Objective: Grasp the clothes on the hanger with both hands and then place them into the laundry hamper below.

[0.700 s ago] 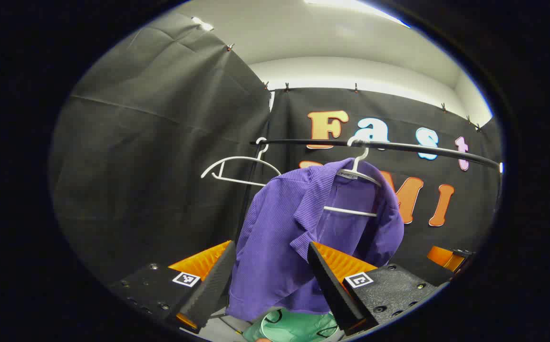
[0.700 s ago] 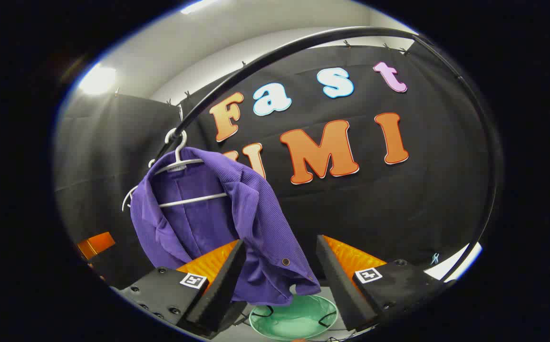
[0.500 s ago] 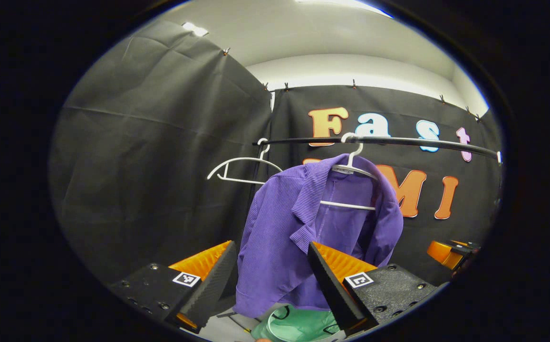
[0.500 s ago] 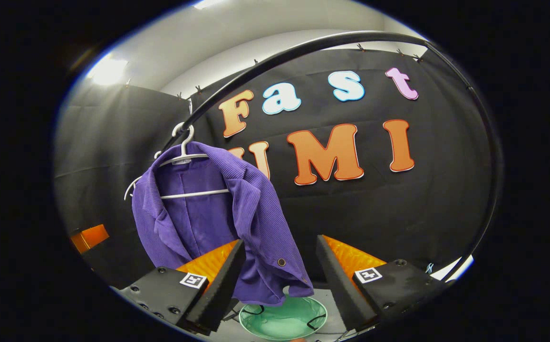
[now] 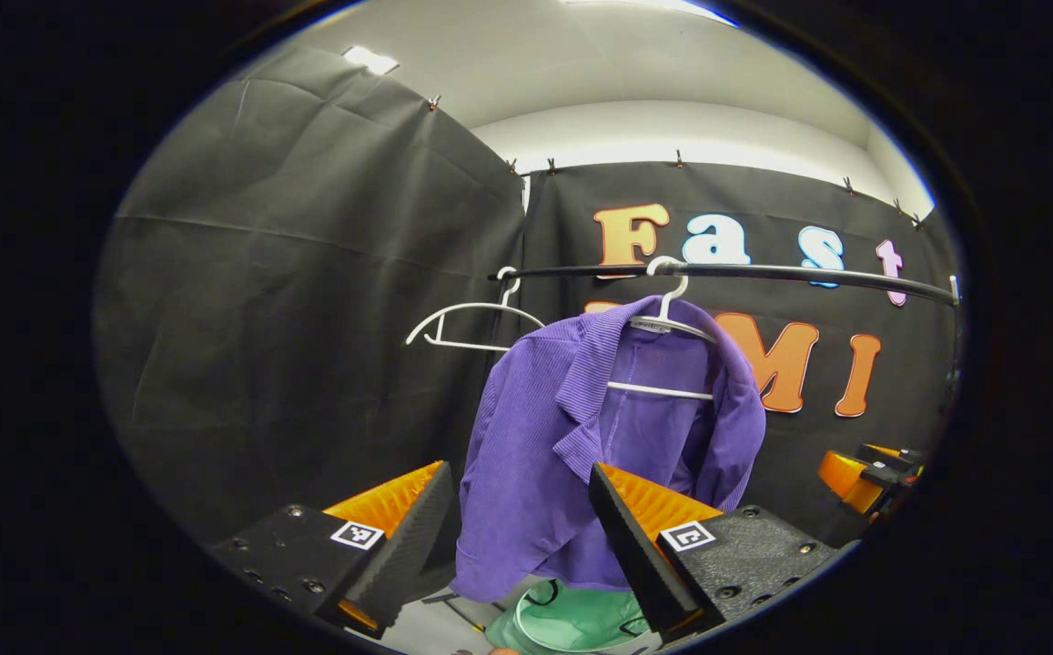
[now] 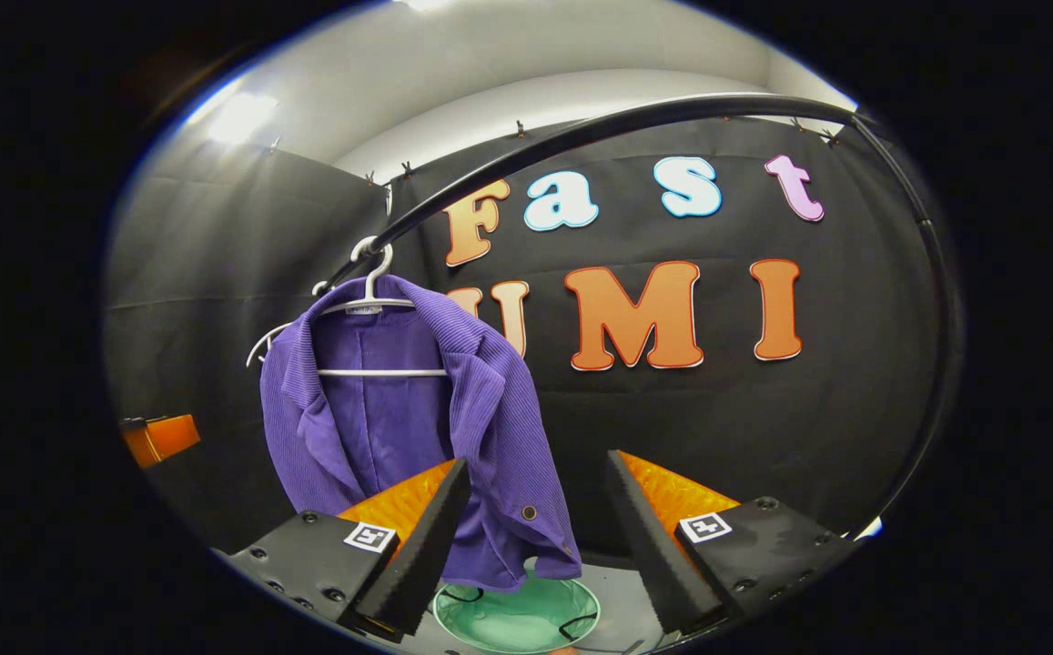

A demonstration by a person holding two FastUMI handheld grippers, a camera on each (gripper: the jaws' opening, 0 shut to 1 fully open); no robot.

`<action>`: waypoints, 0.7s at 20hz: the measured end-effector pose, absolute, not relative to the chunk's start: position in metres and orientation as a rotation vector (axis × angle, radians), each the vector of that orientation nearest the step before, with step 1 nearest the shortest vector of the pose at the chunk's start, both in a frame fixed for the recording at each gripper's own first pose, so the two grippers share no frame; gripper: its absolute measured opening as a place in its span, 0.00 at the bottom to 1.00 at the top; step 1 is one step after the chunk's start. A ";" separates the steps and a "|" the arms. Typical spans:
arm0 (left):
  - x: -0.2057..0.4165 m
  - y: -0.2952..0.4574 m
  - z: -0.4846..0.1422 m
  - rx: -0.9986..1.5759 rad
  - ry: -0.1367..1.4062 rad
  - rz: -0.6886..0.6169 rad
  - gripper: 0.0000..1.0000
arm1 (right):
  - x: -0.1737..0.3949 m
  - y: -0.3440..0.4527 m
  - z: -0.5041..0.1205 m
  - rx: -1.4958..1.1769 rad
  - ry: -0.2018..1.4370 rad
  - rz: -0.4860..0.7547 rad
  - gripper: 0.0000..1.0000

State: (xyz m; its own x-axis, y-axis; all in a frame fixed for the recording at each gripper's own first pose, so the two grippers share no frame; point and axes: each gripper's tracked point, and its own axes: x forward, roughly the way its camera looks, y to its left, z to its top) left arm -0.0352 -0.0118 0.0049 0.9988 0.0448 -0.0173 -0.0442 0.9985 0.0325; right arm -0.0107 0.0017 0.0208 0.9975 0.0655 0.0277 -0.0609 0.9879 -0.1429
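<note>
Plainly I was at the approach step, with nothing gripped yet. Through the left gripper view, my left gripper (image 5: 517,537) stood with its jaws wide apart and empty, and between the fingers I looked at the purple corduroy jacket (image 5: 572,437) on its white hanger (image 5: 663,318). That hanger hooked over the black rail (image 5: 763,271), and a second, bare white hanger (image 5: 471,323) hung on the same rail further along. The jacket's hem hung just above the green laundry hamper (image 5: 572,619), whose open mouth showed low between my fingers. Off at the edge I could make out the orange and black of the right gripper (image 5: 863,468), well apart from the cloth.

Through the right gripper view, my right gripper (image 6: 535,537) was likewise spread wide, holding nothing. The jacket (image 6: 490,428) hung toward my left finger, open at the front, its buttoned edge nearest me and the hamper (image 6: 517,619) directly beneath it. An orange part of the left gripper (image 6: 160,438) showed beyond the jacket's far side.

By my reckoning the next move called for bringing both grippers forward to the jacket, one to each shoulder or front panel, closing on the fabric and not on the hanger wire, then drawing the cloth off the hanger's arms before lowering it into the hamper
</note>
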 end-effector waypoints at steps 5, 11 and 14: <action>-0.037 -0.016 0.002 0.045 0.022 0.041 0.92 | -0.019 0.003 0.019 -0.144 -0.028 0.073 0.98; -0.019 -0.021 -0.001 0.043 0.012 0.016 0.93 | -0.015 0.013 0.012 -0.145 -0.025 0.090 0.98; -0.006 -0.021 -0.008 0.020 0.028 0.010 0.93 | 0.000 0.025 0.006 -0.139 -0.024 0.095 0.98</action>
State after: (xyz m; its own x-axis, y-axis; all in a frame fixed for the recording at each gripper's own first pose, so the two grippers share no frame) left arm -0.0057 -0.0214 -0.0084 0.9995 0.0103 -0.0284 -0.0098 0.9997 0.0206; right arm 0.0000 0.0249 0.0064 0.9952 0.0965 0.0168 -0.0932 0.9859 -0.1392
